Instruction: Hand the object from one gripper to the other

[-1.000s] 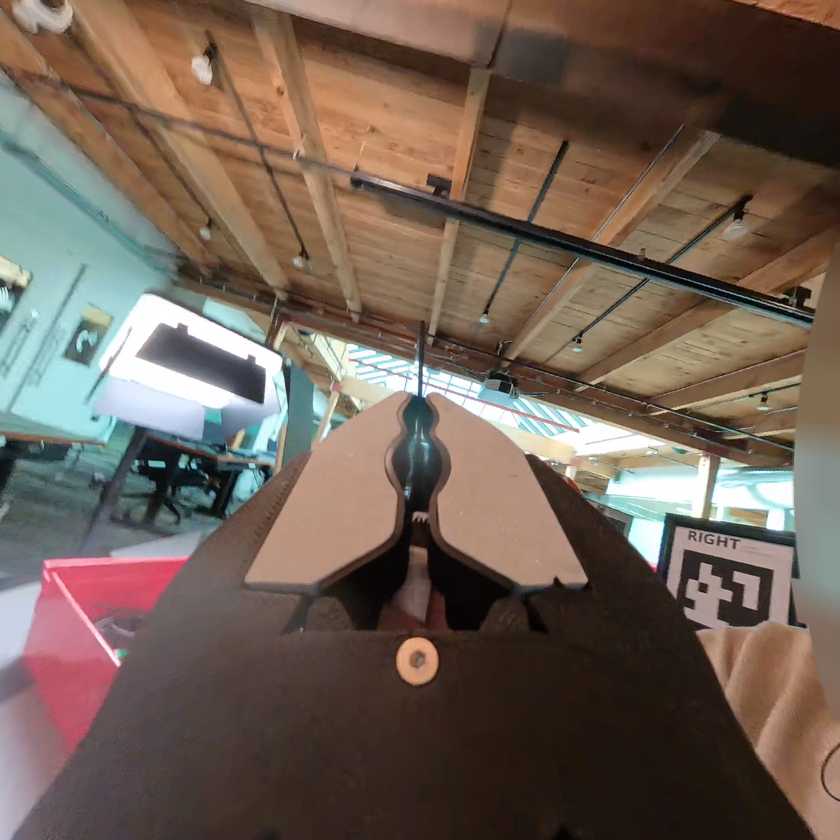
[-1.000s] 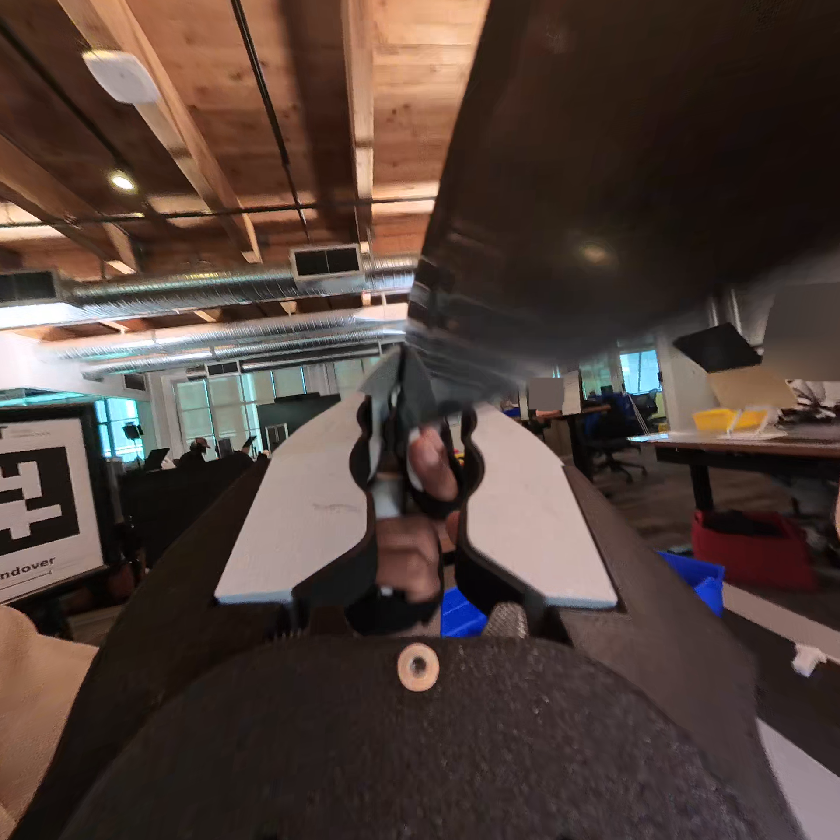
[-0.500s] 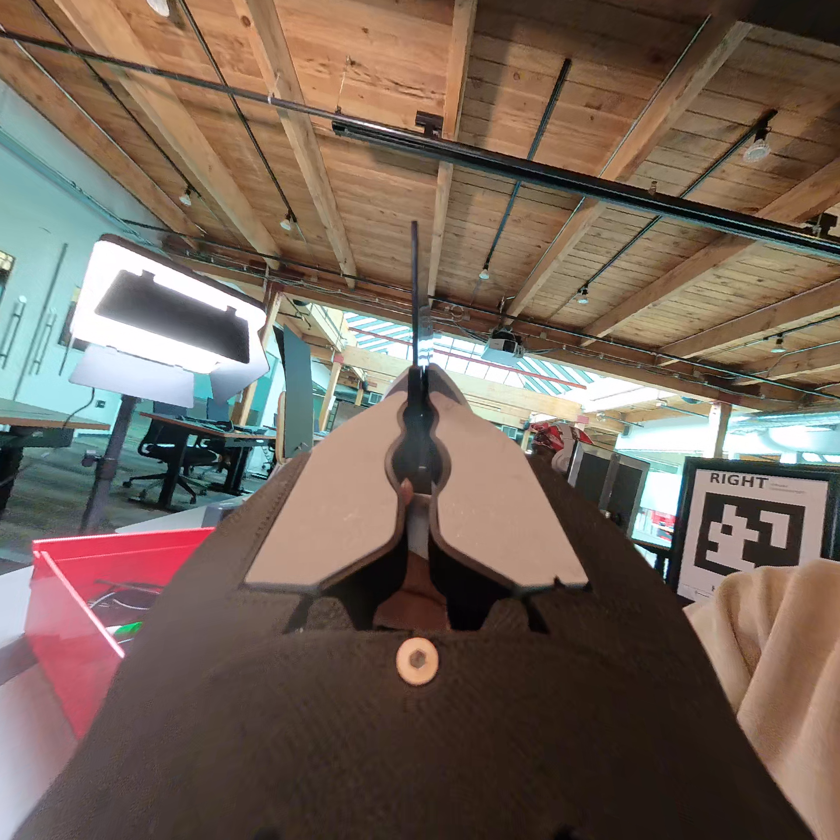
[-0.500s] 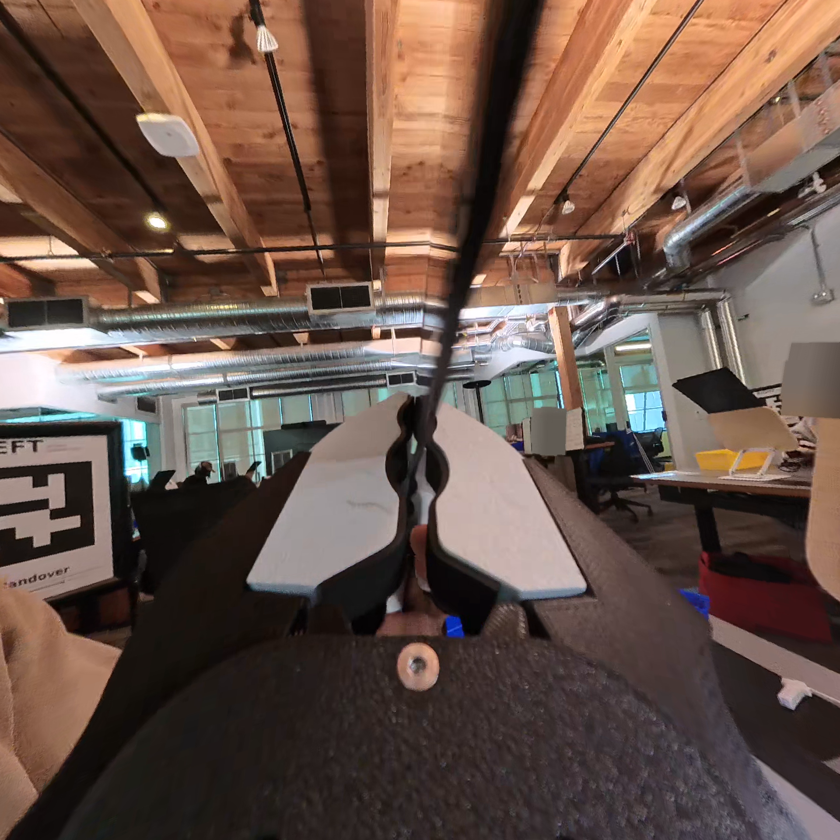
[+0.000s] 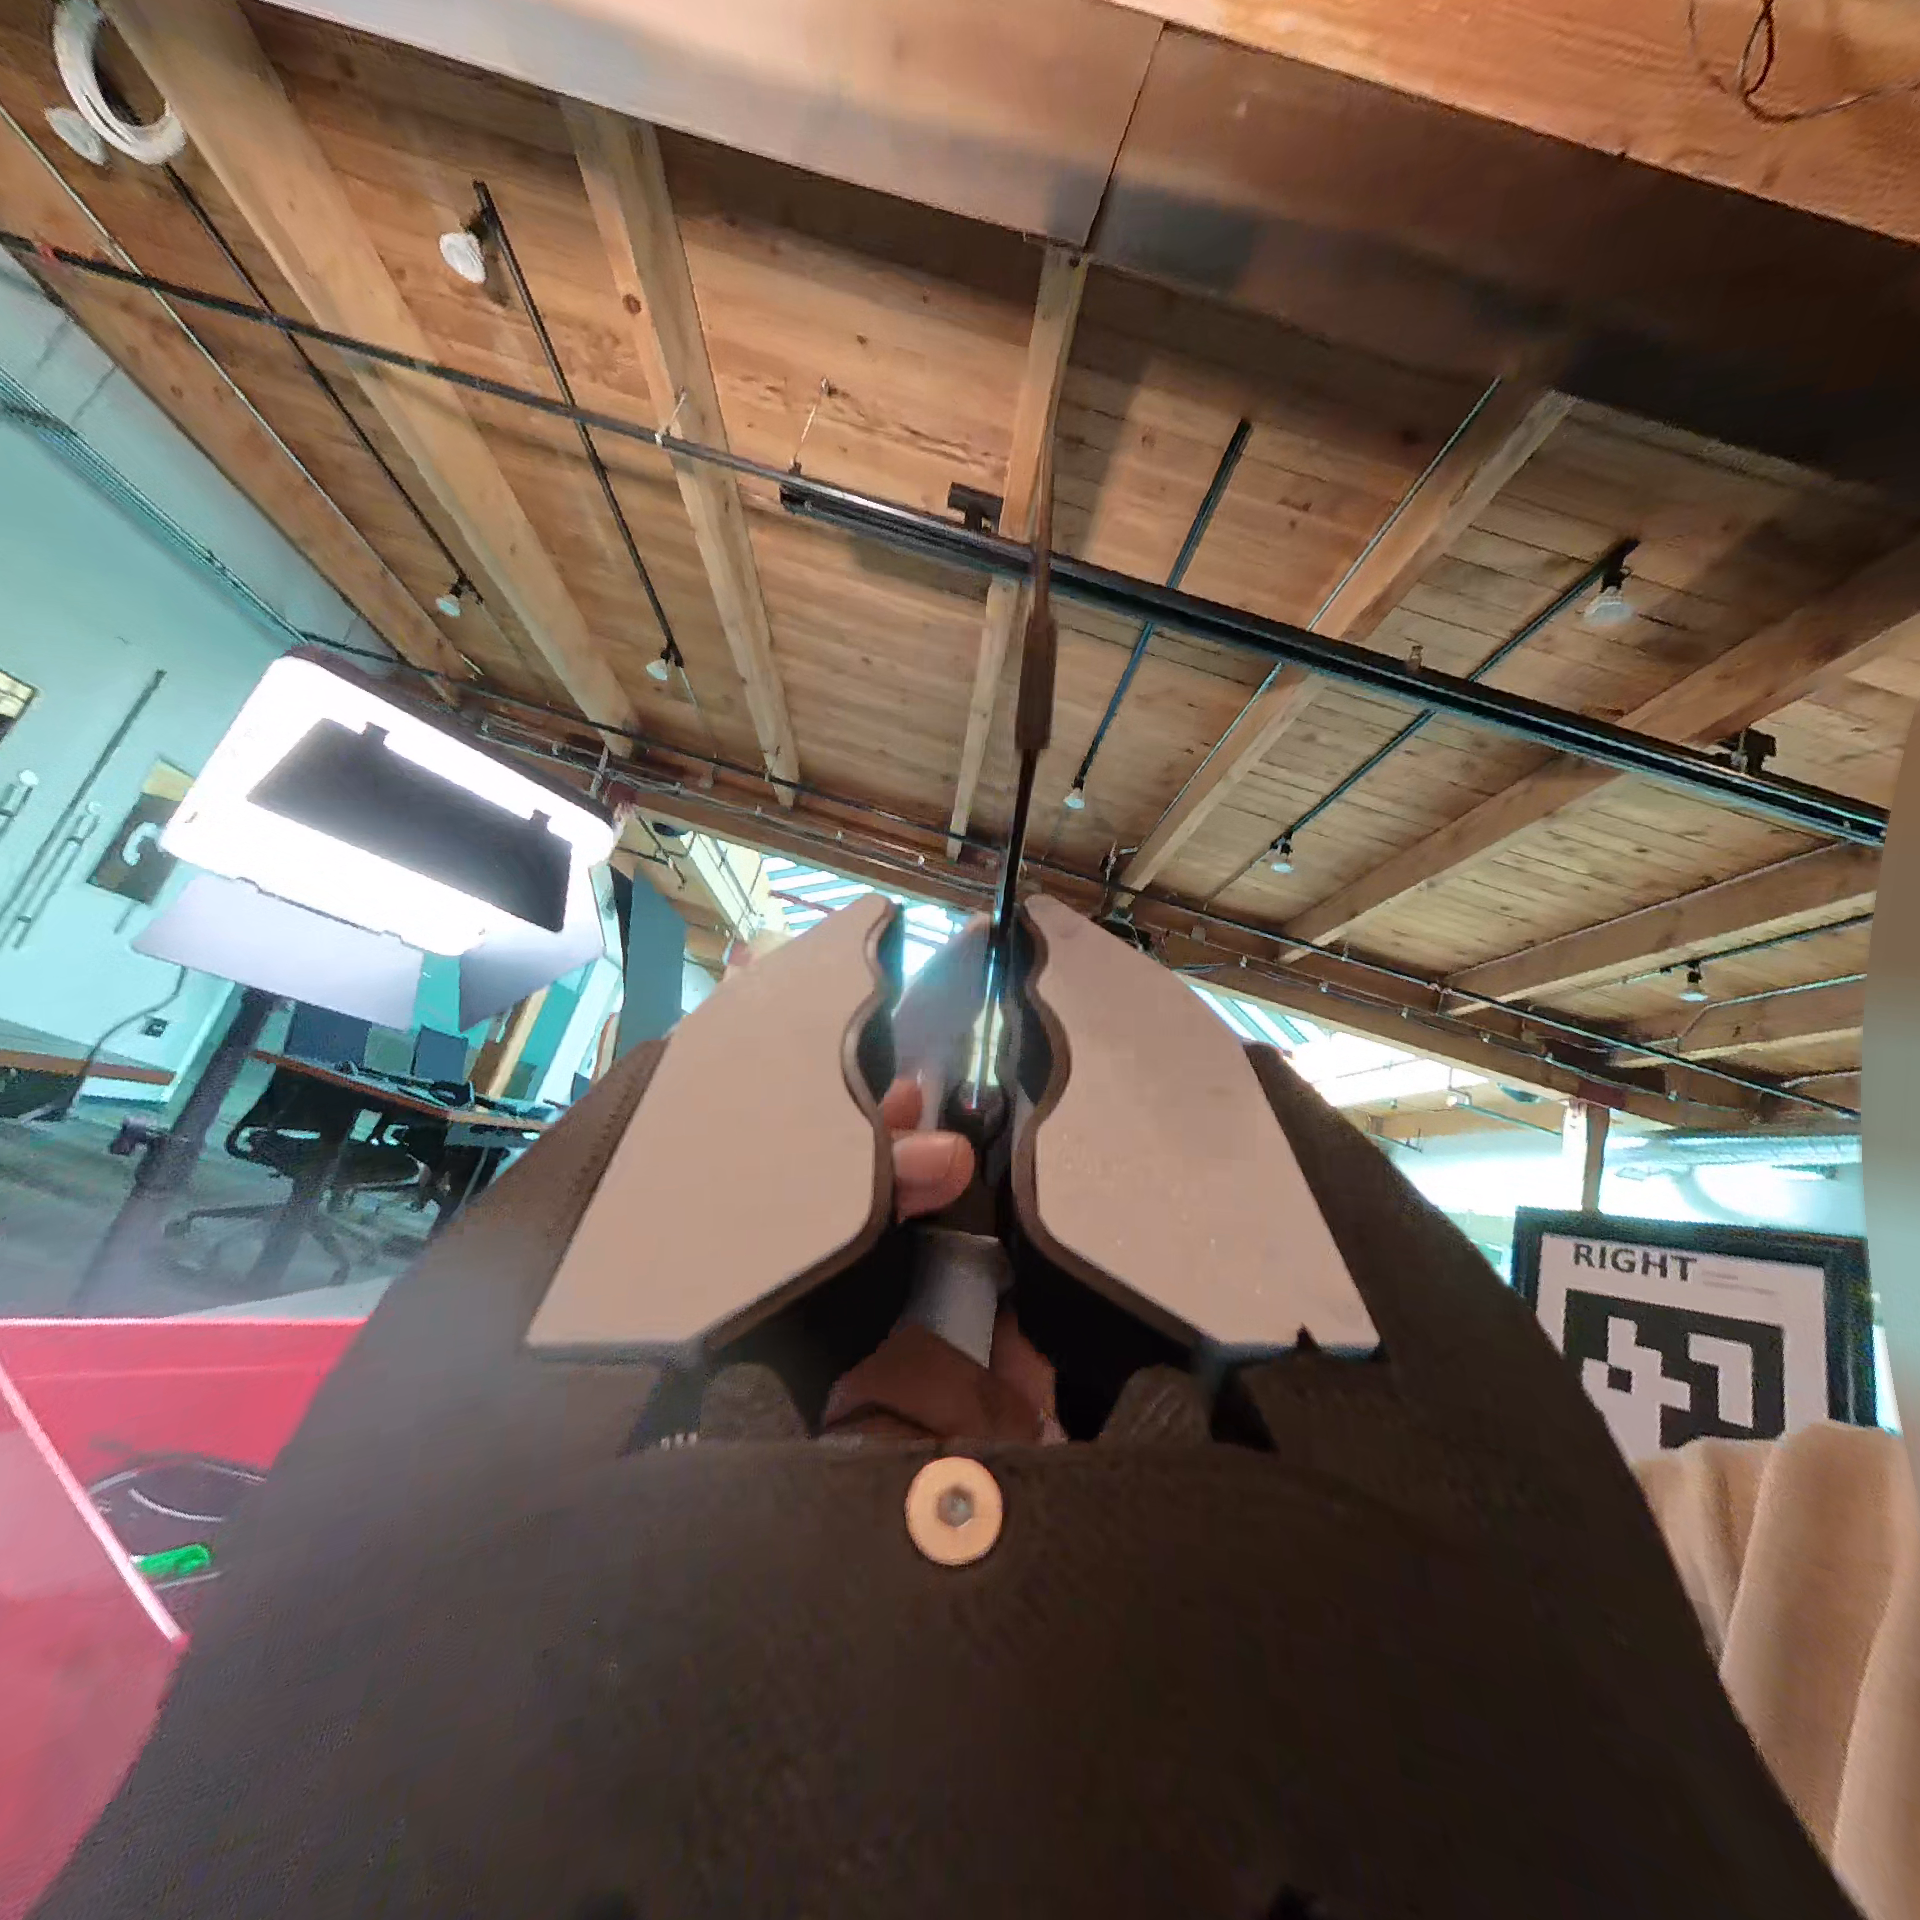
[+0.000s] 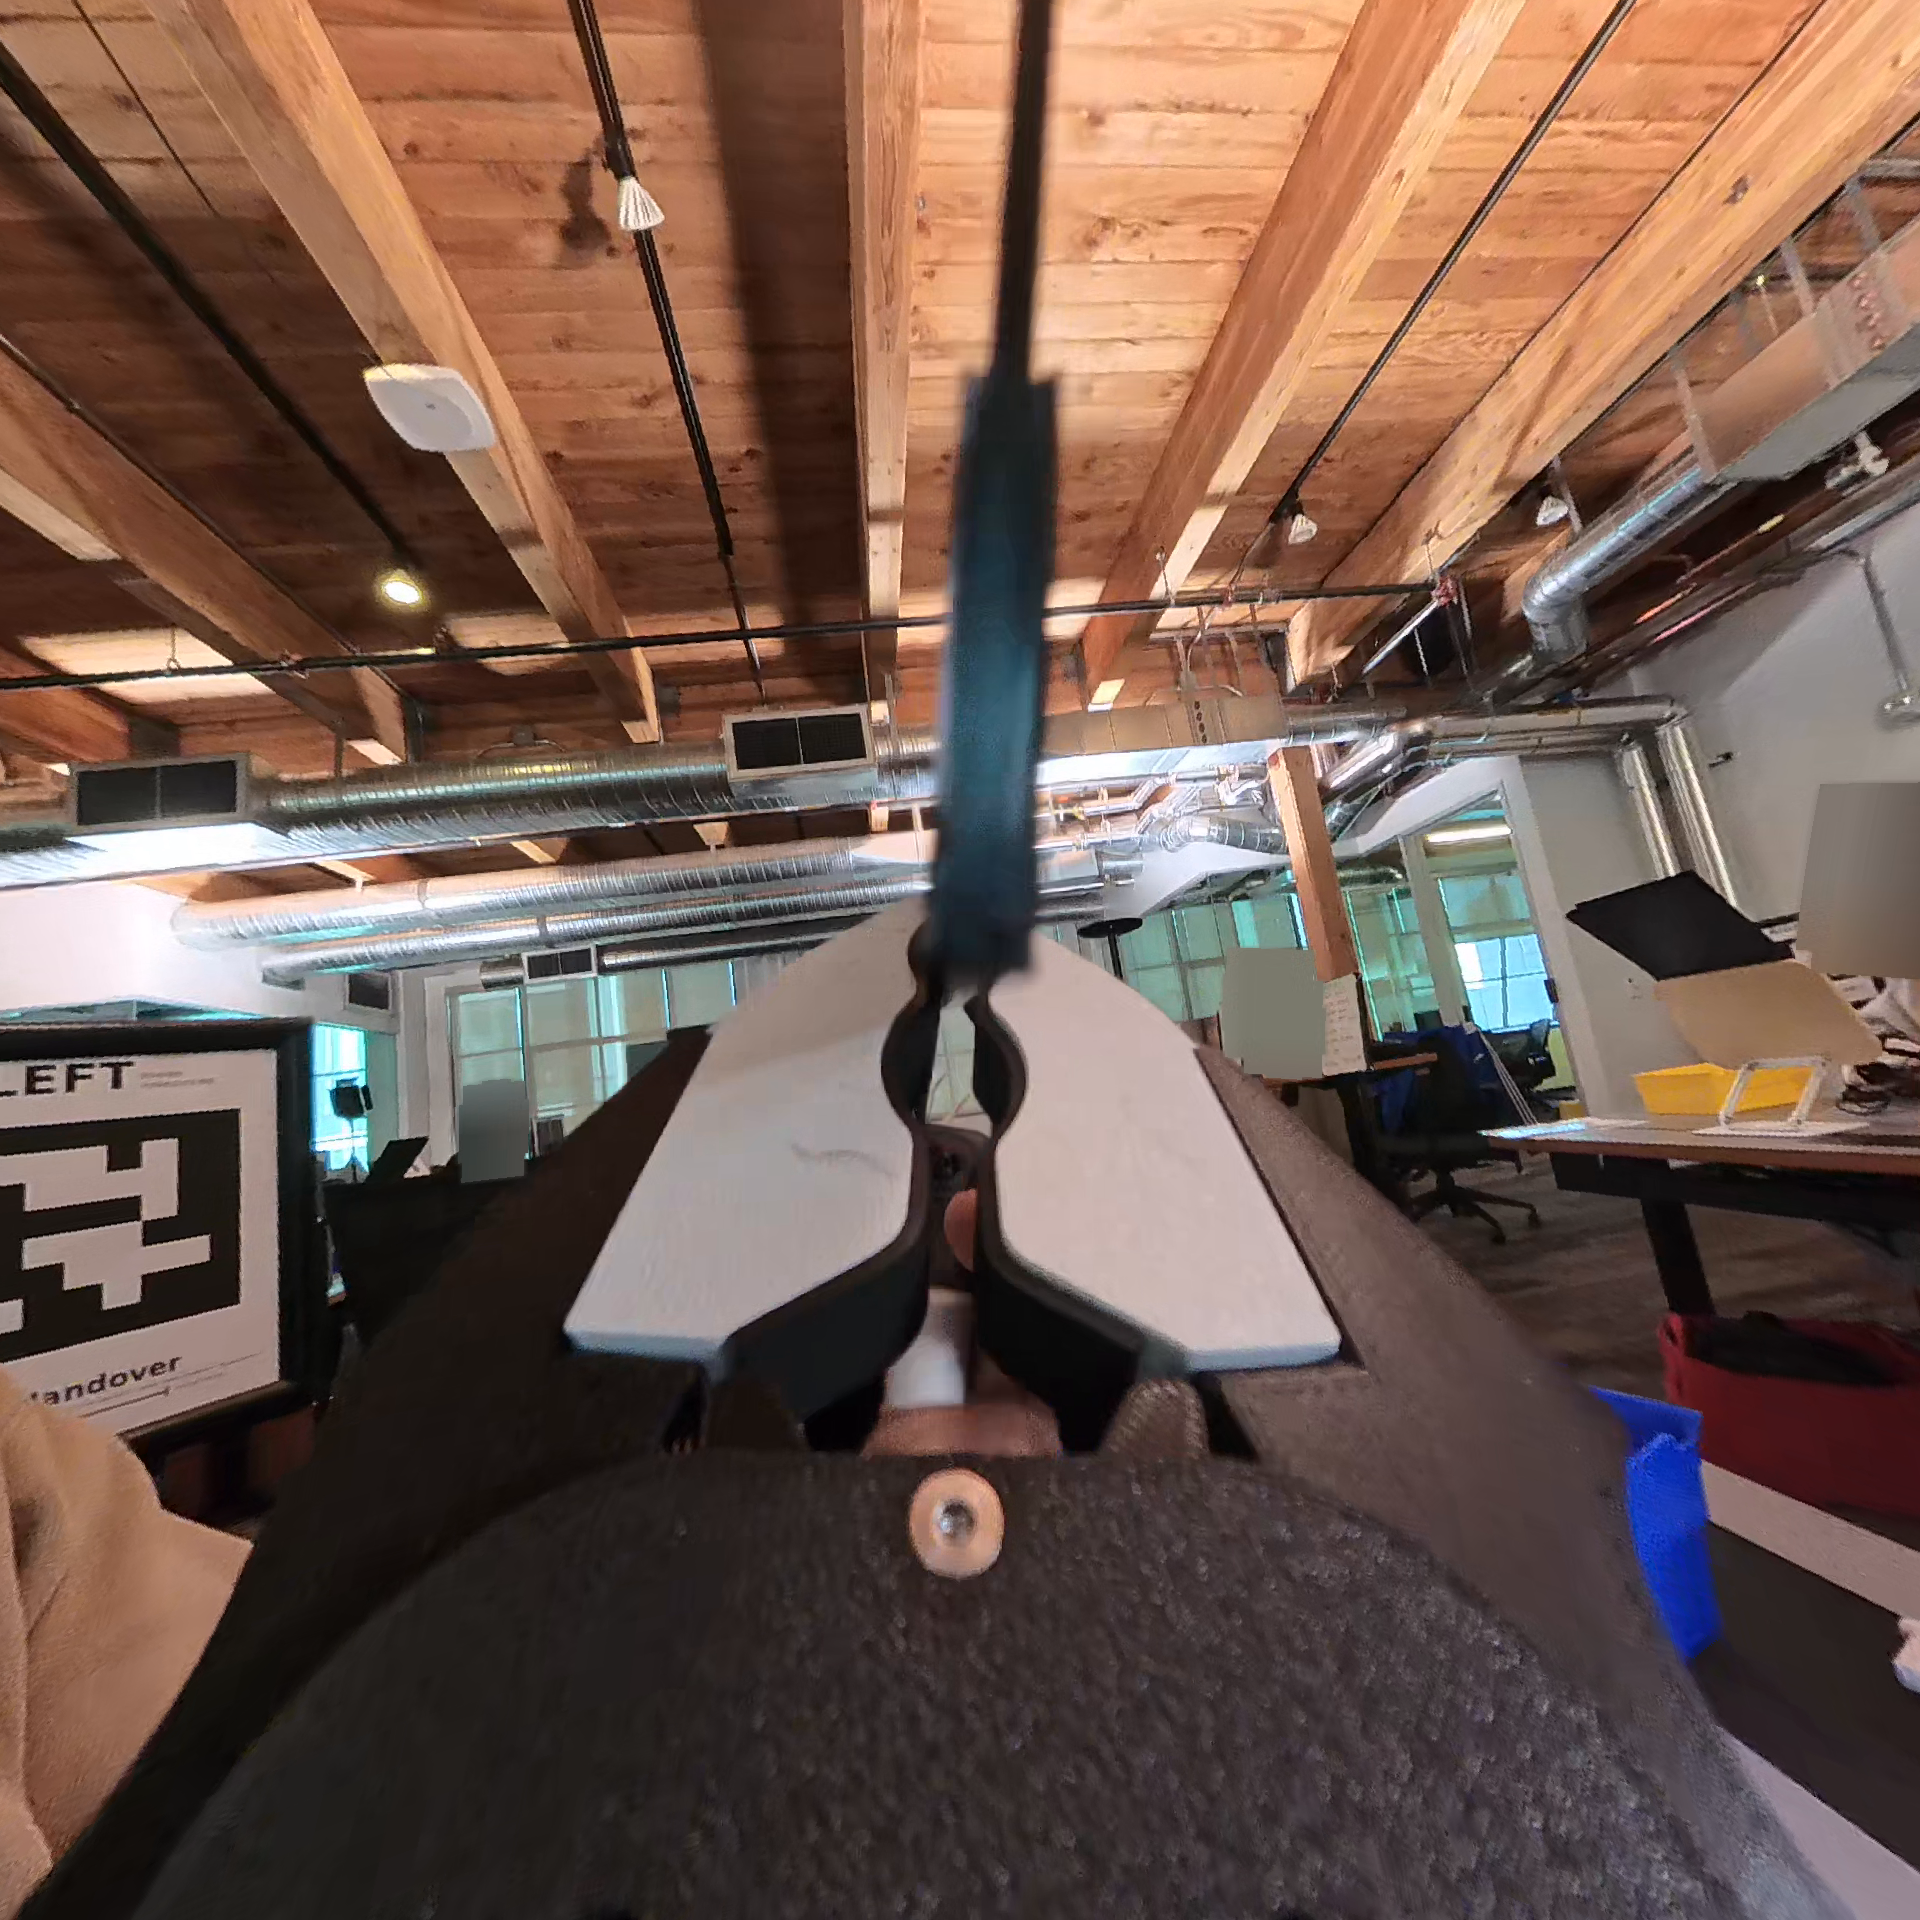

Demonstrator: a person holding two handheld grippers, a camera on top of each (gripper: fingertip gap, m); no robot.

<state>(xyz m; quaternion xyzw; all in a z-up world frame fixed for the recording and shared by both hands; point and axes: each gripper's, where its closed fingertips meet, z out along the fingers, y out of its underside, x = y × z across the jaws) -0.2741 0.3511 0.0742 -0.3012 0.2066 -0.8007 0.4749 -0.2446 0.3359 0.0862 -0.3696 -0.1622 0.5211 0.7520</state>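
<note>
Both grippers point up at the wooden ceiling. A thin, flat dark object, seen edge-on, rises from the tips of my right gripper, whose fingers are shut on its lower end. In the left wrist view the same object shows as a thin black edge standing against the right finger. My left gripper is open, with a clear gap left of the object. A person's fingertip shows low in that gap. The object's lower end is hidden between the fingers.
A red bin lies at the lower left and a bright light panel stands behind it. Marker boards and beige sleeves flank the grippers. A desk, a blue bin and a red bin are at the right. The tips of both grippers are at nearly the same place.
My left gripper was shut on the object and has now opened. My right gripper closed on the object a second ago and stays shut on it. Both views have tilted.
</note>
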